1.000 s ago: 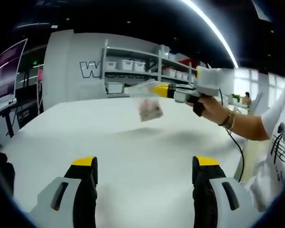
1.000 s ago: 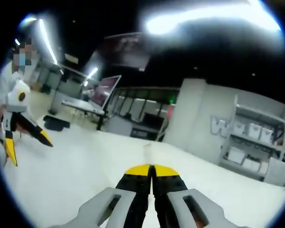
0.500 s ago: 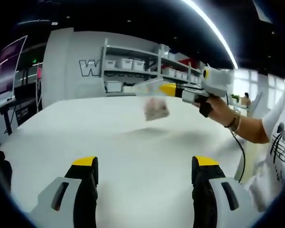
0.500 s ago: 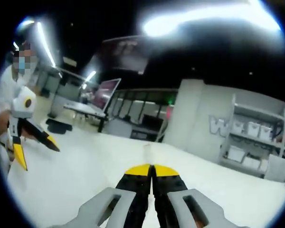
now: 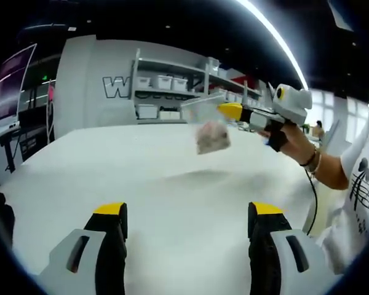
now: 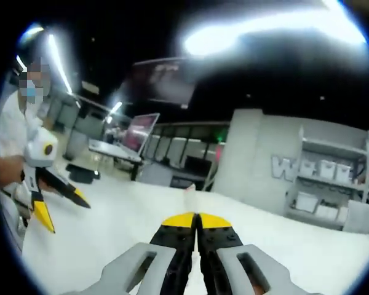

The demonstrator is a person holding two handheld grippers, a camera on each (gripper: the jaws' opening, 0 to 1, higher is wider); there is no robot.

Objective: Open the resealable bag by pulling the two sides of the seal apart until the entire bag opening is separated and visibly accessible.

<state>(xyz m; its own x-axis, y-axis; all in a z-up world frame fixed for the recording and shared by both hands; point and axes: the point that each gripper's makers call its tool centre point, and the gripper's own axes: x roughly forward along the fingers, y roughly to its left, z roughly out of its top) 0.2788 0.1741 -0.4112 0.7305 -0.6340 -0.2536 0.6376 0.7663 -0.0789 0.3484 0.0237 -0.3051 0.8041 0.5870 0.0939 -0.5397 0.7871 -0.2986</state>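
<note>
A clear resealable bag (image 5: 210,132) with a pinkish-brown lump inside hangs in the air above the white table (image 5: 172,203). My right gripper (image 5: 229,111) comes in from the right, shut on the bag's top edge, with a hand behind it. In the right gripper view its yellow-tipped jaws (image 6: 197,219) are pressed together. My left gripper (image 5: 189,212) stands open low over the table, well short of the bag, with nothing between its fingers. The right gripper view shows the left gripper (image 6: 61,208) at the left, jaws spread.
Shelves with white bins (image 5: 166,83) stand behind the table against a grey wall (image 5: 86,86). Monitors and desks (image 6: 132,132) are at the far side of the room. The person's forearm and cable (image 5: 320,172) are at the table's right edge.
The right gripper has carried the hanging bag to the right and slightly up in the left gripper view. In the right gripper view the left gripper now sits further right.
</note>
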